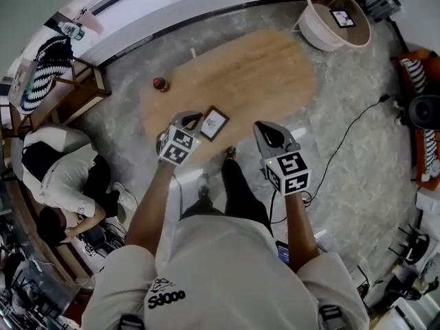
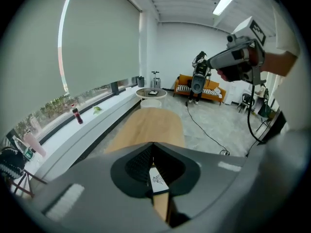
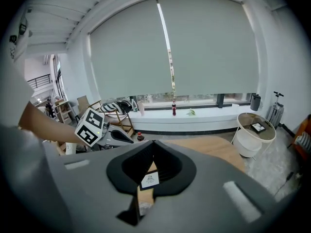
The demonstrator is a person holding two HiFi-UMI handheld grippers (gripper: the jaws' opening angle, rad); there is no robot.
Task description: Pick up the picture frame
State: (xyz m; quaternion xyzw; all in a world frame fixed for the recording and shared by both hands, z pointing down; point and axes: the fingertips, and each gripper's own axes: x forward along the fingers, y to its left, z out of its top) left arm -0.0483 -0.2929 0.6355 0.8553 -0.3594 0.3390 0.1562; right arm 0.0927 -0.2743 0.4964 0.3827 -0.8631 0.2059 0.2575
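Observation:
The picture frame (image 1: 214,122), dark-edged with a white picture, lies flat near the front edge of the oval wooden table (image 1: 254,67). My left gripper (image 1: 192,119) hangs just left of it, jaws together and empty. My right gripper (image 1: 264,128) is held to the frame's right, off the table's edge, also shut on nothing. The frame (image 2: 156,179) shows through the opening under the closed jaws in the left gripper view. It shows the same way as a small white frame (image 3: 149,179) in the right gripper view.
A small red object (image 1: 160,84) stands on the table's left end. A round white side table (image 1: 337,16) is at the far right, and a black cable (image 1: 344,139) runs over the floor. A person (image 1: 62,177) crouches at left by a wooden chair (image 1: 79,88).

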